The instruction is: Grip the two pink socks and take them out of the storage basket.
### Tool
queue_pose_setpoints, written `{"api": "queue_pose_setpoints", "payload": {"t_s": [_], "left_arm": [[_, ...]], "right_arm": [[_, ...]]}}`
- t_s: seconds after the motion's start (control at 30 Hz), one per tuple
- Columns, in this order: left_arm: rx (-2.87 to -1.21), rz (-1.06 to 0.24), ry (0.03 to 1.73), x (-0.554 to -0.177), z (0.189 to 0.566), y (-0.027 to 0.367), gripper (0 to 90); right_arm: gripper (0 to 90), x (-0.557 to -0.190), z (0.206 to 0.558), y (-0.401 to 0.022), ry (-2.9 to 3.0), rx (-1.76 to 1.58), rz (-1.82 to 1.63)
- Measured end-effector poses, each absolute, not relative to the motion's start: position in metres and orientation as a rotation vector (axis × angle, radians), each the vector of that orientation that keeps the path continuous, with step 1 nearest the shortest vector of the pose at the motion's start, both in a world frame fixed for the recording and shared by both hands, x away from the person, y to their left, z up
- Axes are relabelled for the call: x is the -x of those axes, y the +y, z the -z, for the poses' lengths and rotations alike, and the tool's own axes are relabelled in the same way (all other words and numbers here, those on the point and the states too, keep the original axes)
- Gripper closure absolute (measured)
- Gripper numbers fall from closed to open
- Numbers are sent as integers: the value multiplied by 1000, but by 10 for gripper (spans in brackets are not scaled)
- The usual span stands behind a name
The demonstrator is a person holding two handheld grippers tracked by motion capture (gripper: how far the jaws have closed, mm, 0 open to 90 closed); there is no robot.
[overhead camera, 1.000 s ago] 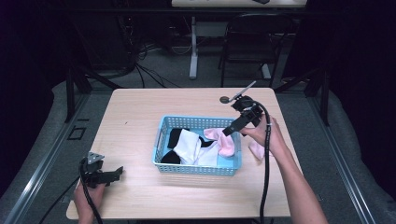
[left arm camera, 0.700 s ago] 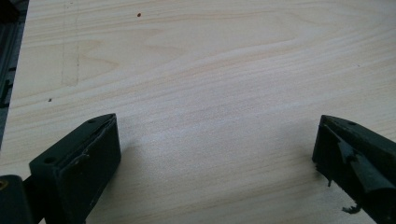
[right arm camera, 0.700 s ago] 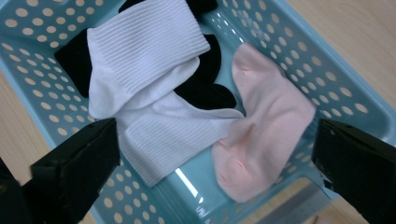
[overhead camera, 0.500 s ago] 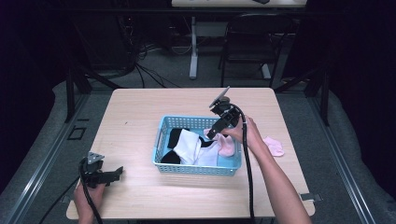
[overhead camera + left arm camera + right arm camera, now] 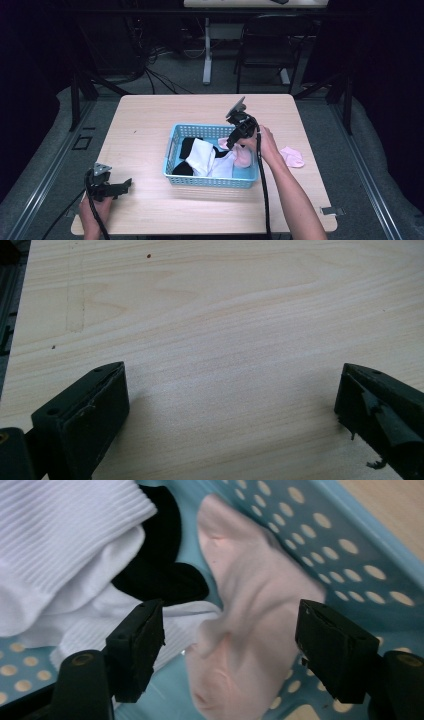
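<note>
A light blue perforated basket sits mid-table with socks in it. My right gripper reaches down into its right end. Its jaws have just been closing, and they stand either side of a pink sock without the pads pressing it. That pink sock lies on the basket floor beside a white ribbed sock and a black sock. My left gripper rests open at the table's front left, over bare wood.
A second pink sock lies on the table just right of the basket, beside my right hand. In the basket's left half, the white sock lies over the black sock. A chair and desk legs stand beyond the table's far edge.
My right gripper moved left and down from above the basket's right rim into the basket, and its jaws narrowed around the pink sock. The left gripper stayed put.
</note>
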State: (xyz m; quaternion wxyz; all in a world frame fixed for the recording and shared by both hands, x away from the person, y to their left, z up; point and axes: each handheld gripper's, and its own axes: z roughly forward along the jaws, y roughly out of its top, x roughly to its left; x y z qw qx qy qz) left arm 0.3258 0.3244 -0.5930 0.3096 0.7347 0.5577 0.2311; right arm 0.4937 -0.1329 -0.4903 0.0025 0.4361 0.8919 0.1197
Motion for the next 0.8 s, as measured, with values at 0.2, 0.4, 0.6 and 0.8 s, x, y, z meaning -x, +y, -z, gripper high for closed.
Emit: {"api": "queue_pose_setpoints", "payload": {"t_s": [0.2, 0.4, 0.6, 0.8], "left_arm": [[-1941, -610, 1473, -326, 593, 324, 9], [-1940, -611, 1473, -326, 593, 324, 9], [-1941, -611, 1474, -326, 593, 324, 9], [-1941, -611, 1473, -326, 593, 324, 9]], "right_arm": [[313, -500, 500, -134, 2765, -1415, -322], [393, -504, 510, -134, 2745, -1454, -317], [516, -507, 517, -131, 2759, -1456, -237], [819, -506, 524, -126, 2763, -1493, -234]]}}
